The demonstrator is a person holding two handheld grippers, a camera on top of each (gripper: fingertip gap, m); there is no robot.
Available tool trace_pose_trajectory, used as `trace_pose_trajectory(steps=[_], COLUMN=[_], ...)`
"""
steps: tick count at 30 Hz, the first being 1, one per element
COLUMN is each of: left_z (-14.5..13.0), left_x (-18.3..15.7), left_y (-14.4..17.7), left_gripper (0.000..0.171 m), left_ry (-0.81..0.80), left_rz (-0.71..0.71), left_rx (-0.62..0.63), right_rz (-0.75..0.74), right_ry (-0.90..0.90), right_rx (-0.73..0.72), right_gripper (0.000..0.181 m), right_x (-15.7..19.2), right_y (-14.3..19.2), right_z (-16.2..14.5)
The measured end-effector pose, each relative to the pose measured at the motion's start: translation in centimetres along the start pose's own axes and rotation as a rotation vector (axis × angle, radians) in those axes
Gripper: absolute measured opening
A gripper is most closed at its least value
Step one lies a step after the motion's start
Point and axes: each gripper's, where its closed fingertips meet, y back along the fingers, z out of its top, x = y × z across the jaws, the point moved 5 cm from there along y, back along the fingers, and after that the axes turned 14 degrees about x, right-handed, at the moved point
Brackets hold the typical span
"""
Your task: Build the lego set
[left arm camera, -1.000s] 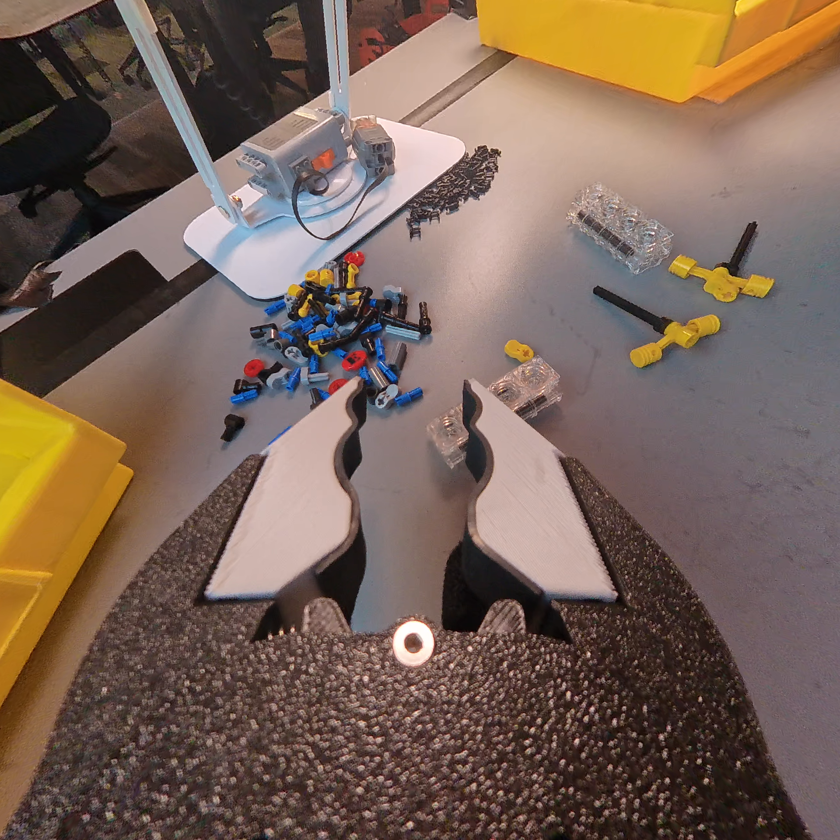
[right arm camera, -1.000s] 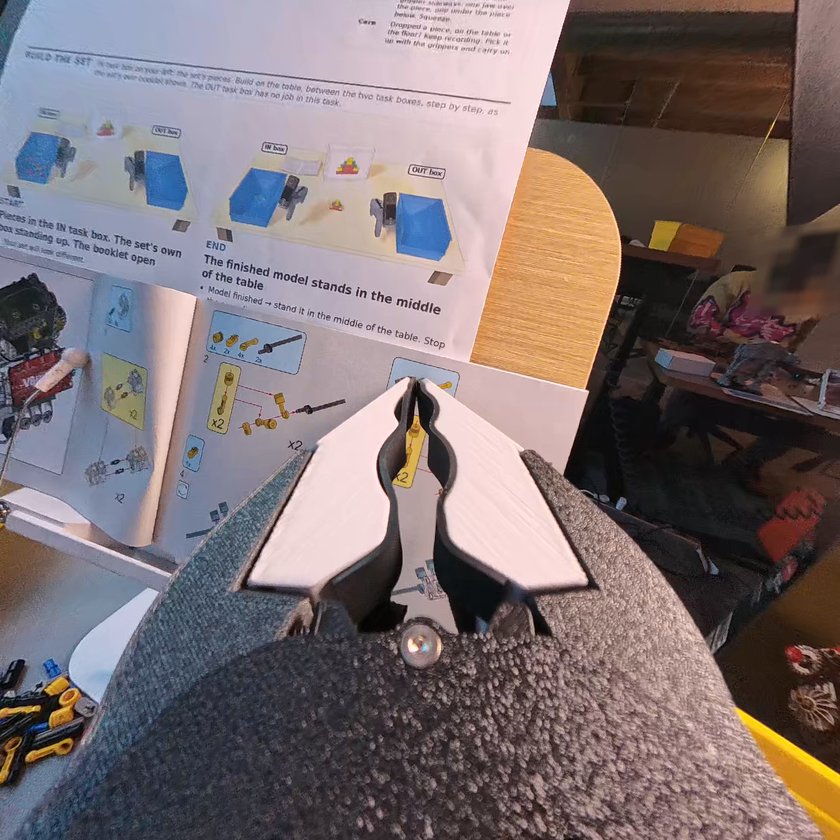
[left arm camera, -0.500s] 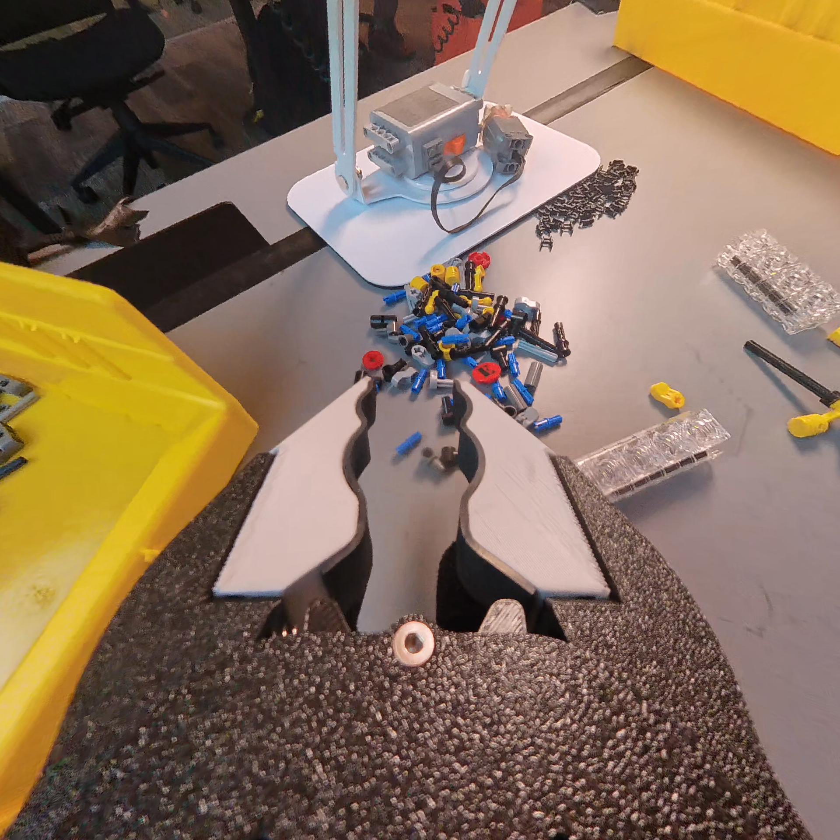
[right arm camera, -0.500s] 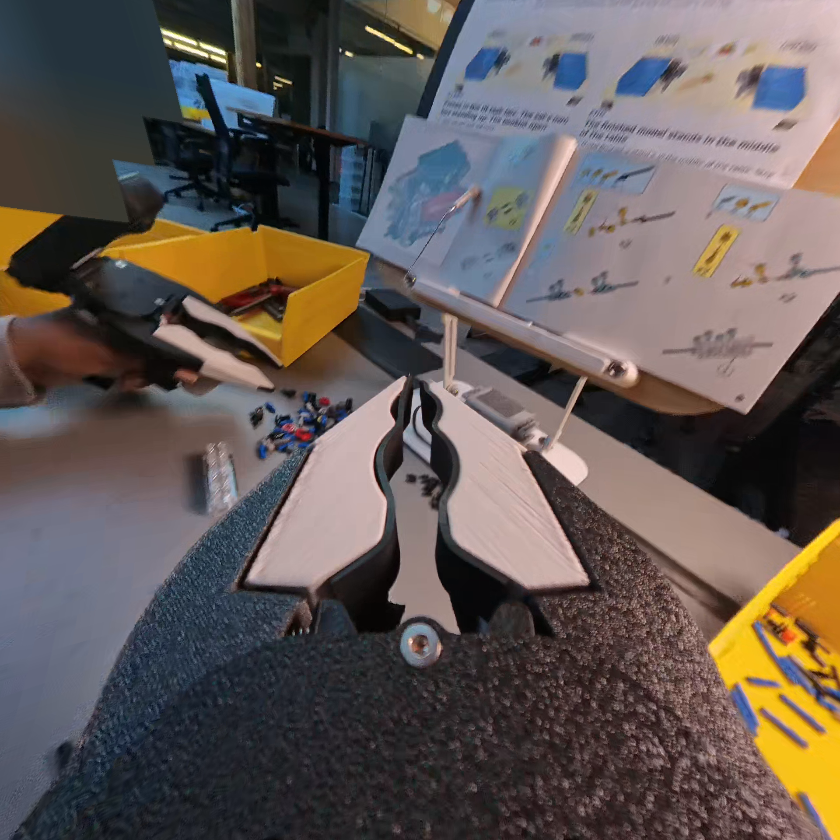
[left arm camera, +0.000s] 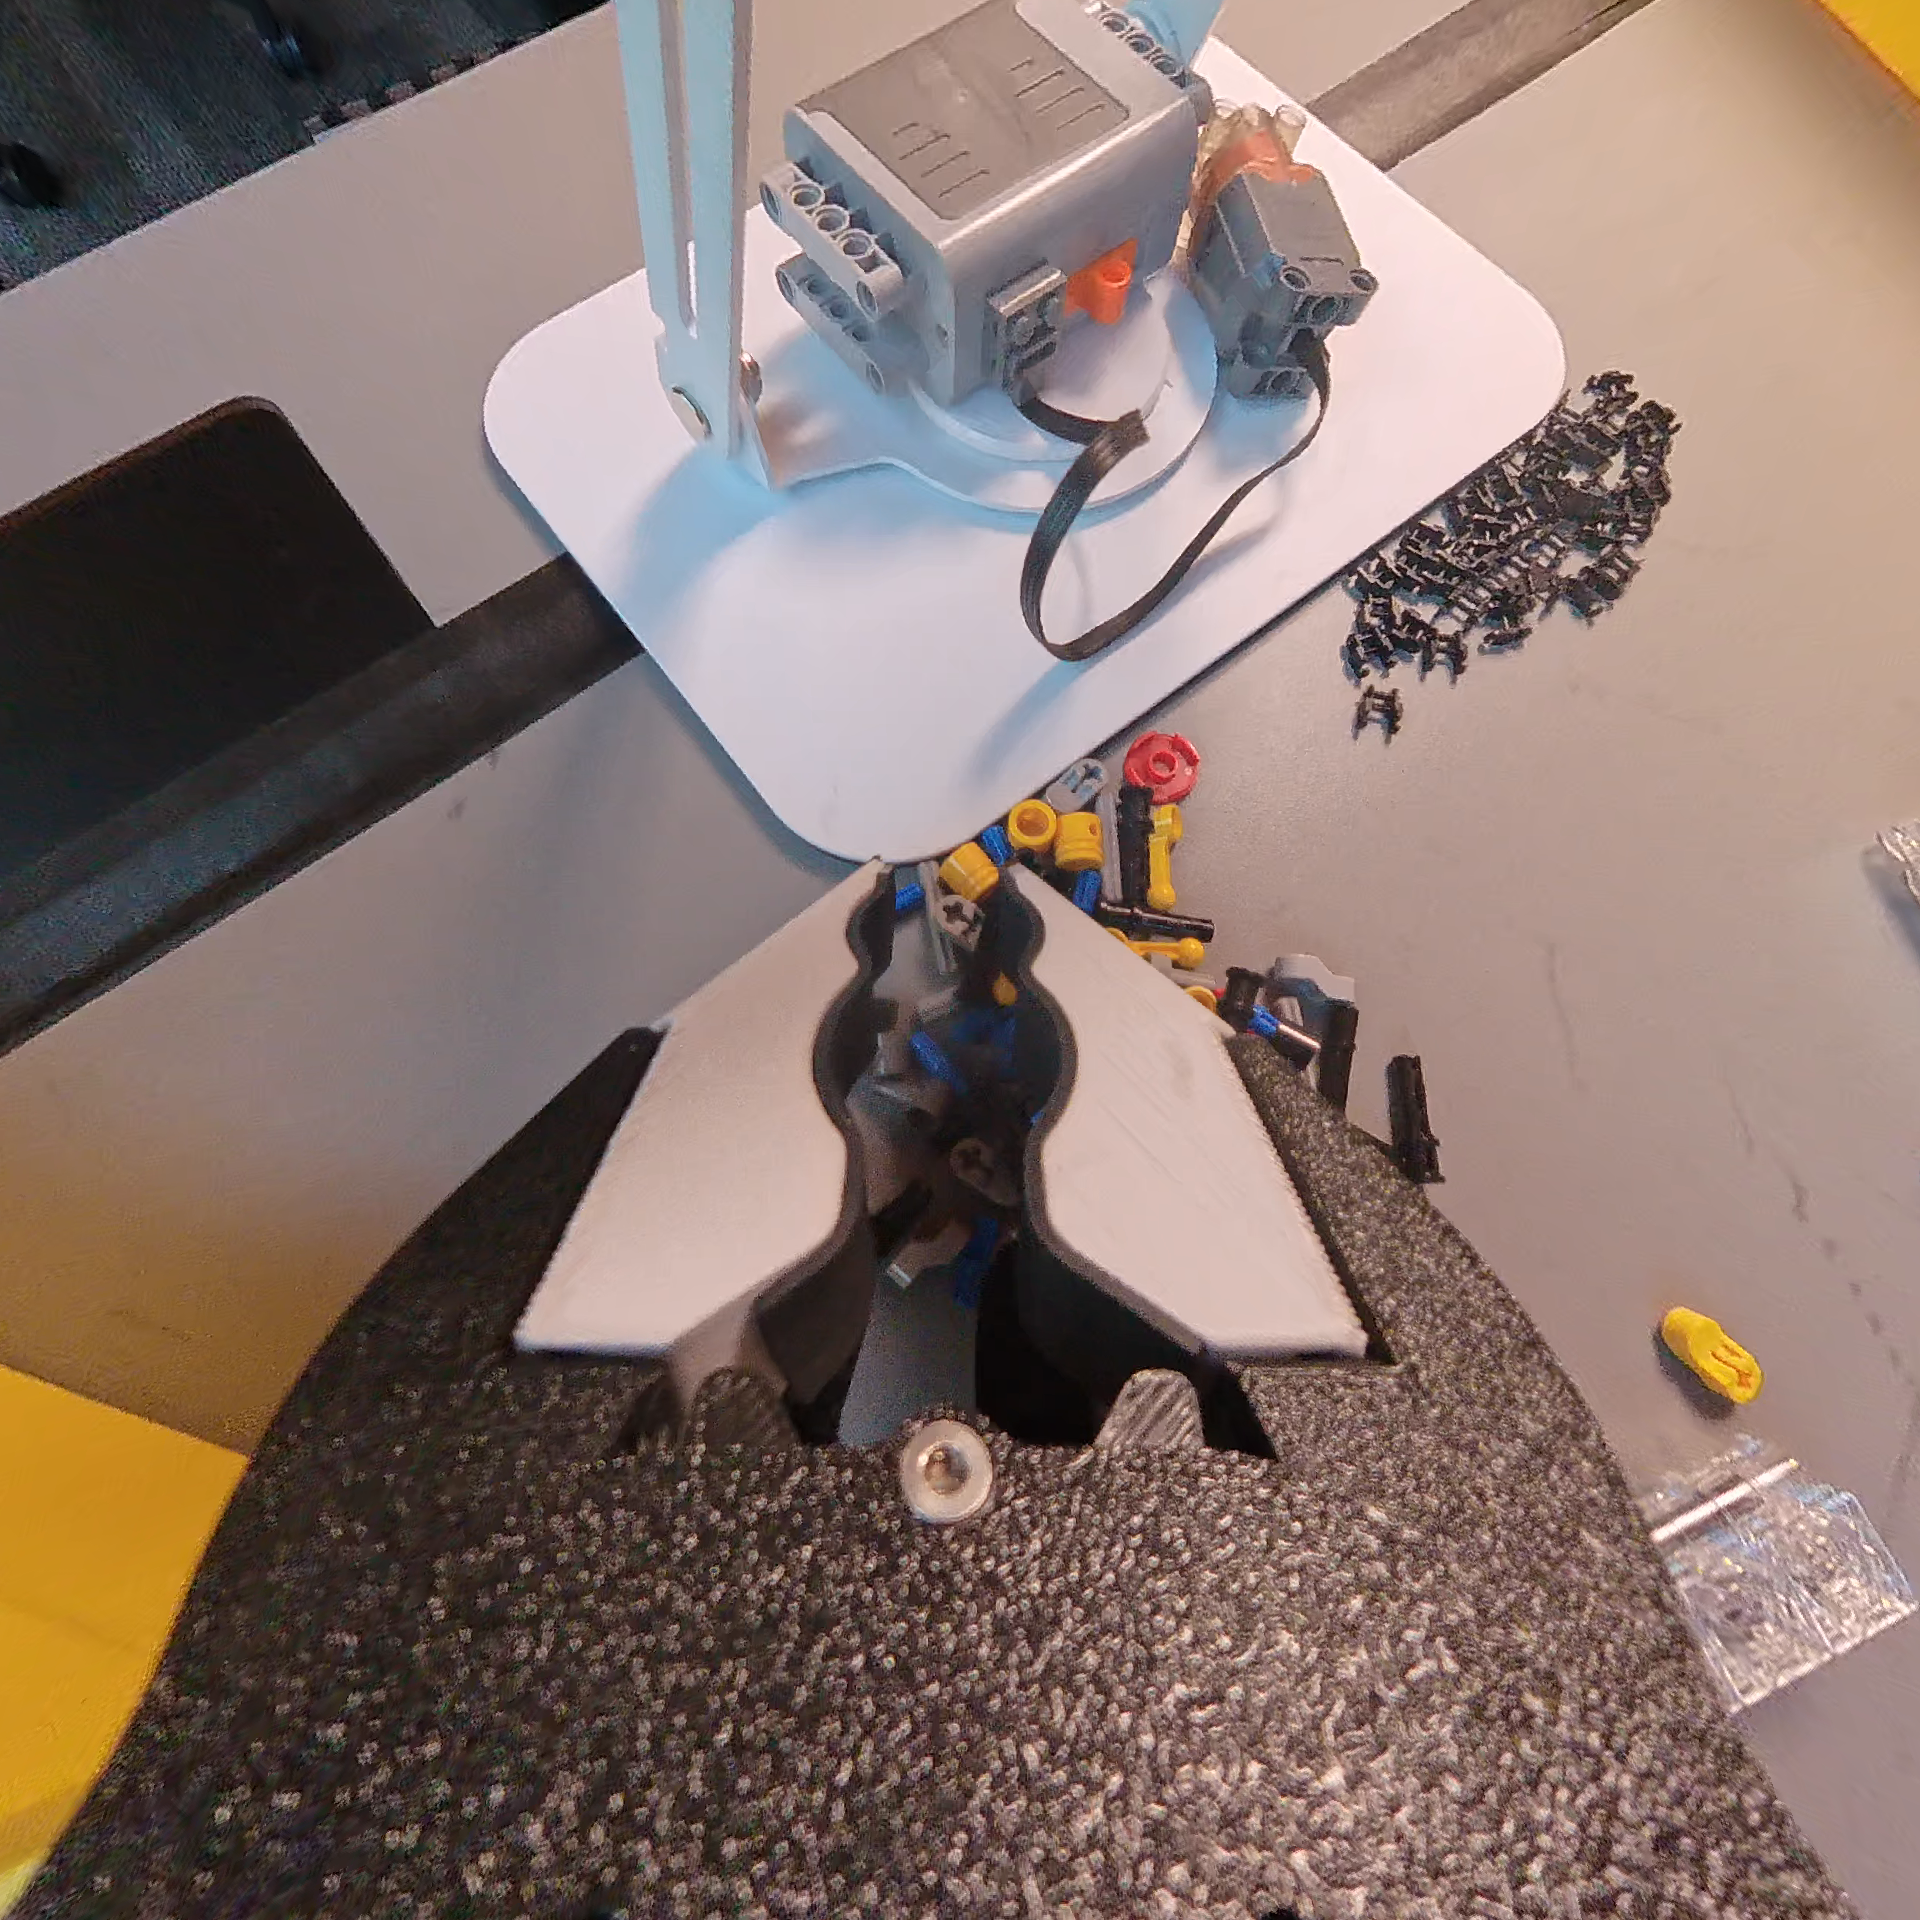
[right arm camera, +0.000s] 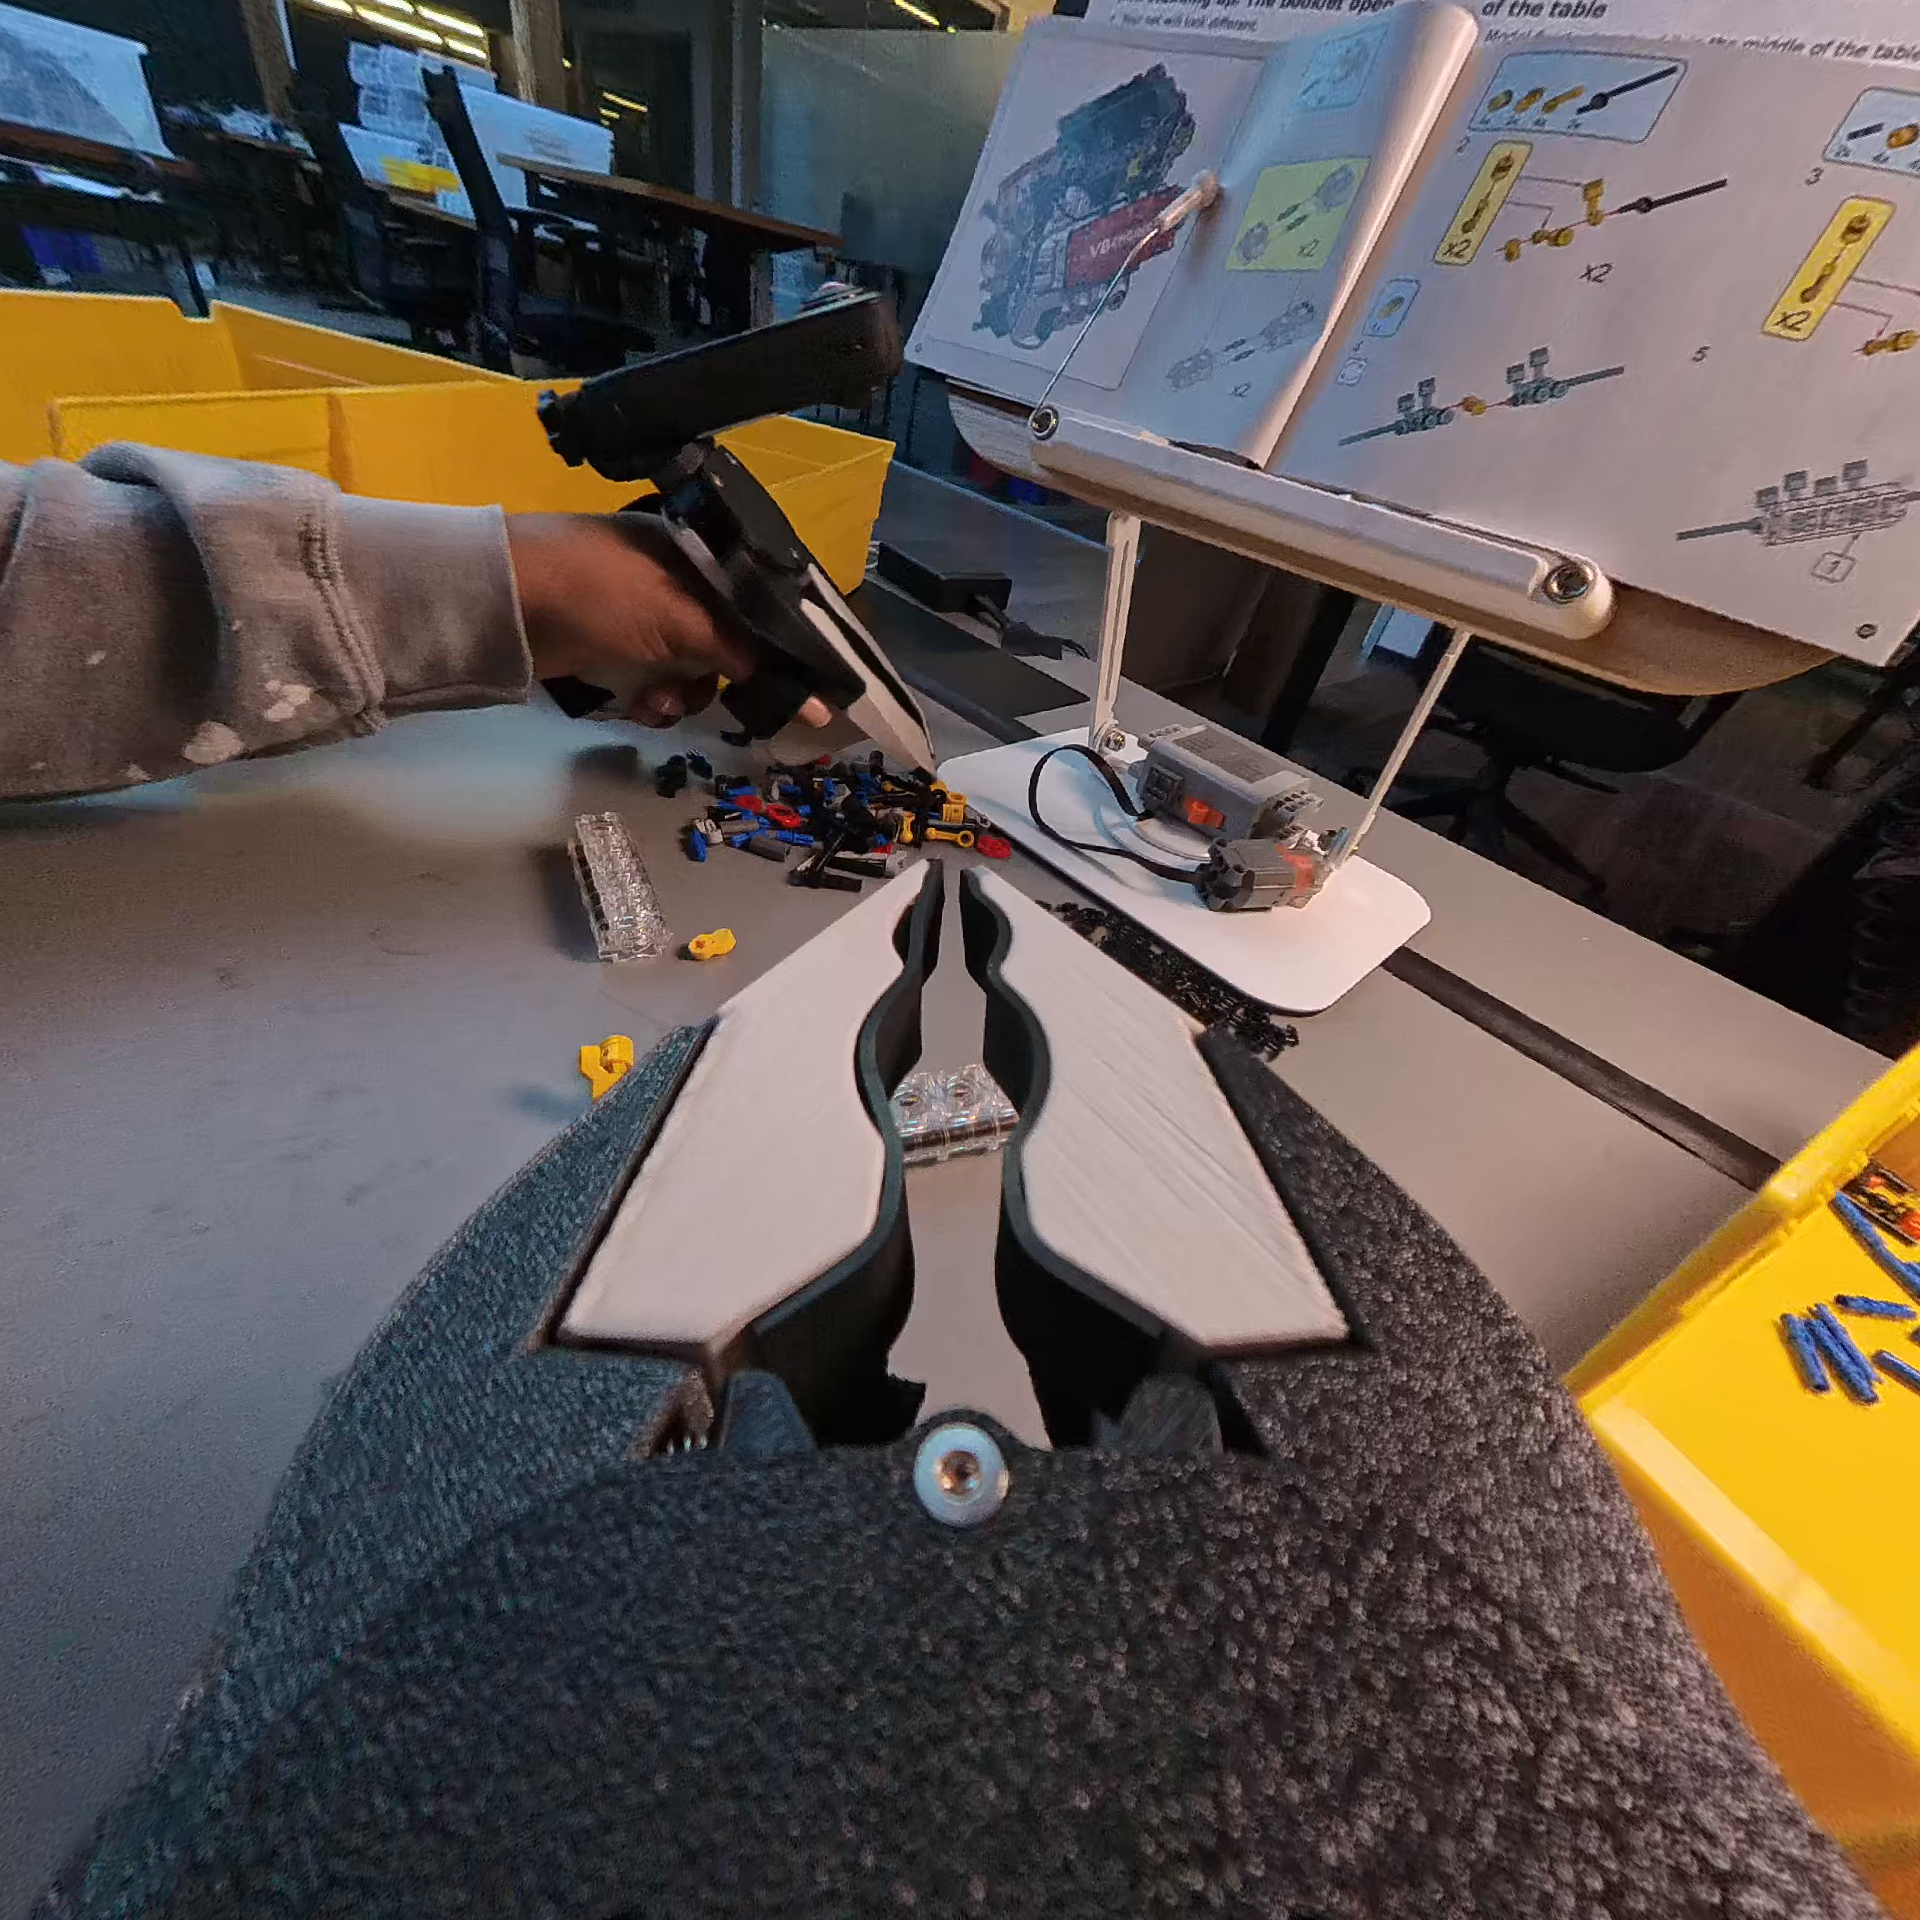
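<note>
My left gripper (left arm camera: pixel 948 868) is low over a pile of small blue, black, yellow and red parts (left arm camera: pixel 1143 904). Its jaws are partly closed, with a yellow bush (left arm camera: pixel 971 871) between the tips and a gap still showing beside it. It also shows in the right wrist view (right arm camera: pixel 925 758), held by a hand in a grey sleeve, tips at the far end of the pile (right arm camera: pixel 831 810). My right gripper (right arm camera: pixel 951 873) is shut and empty, above the table. A clear brick (right arm camera: pixel 951 1117) lies below its fingers.
A white stand base (left arm camera: pixel 831 623) carries a grey battery box (left arm camera: pixel 987 187) and a motor (left arm camera: pixel 1288 270). Black links (left arm camera: pixel 1527 540) lie to its right. A long clear brick (right arm camera: pixel 618 899) and a yellow piece (right arm camera: pixel 710 943) lie nearby. Yellow bins stand left (right arm camera: pixel 416 436) and right (right arm camera: pixel 1766 1455). Left tips to right tips: about 25 cm.
My left gripper moved forward and down onto the parts pile and its jaws narrowed. The right gripper swung down from the booklet toward the table and stayed shut.
</note>
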Motion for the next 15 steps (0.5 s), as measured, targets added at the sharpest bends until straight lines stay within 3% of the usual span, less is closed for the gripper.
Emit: trace_pose_trajectory(steps=[12, 15], left_z=[0.0, 0.0], left_x=[-0.1, 0.0], left_y=[-0.8, -0.3], left_gripper=[0.010, 0.009], left_ry=[-0.072, -0.099], left_rz=[-0.010, 0.012], left_rx=[0.051, 0.016], right_rz=[0.058, 0.053], right_ry=[0.025, 0.037], right_rx=[0.006, 0.004], right_gripper=[0.003, 0.003], right_x=[1.0, 1.3], right_y=[0.5, 0.7], right_z=[-0.5, -0.7])
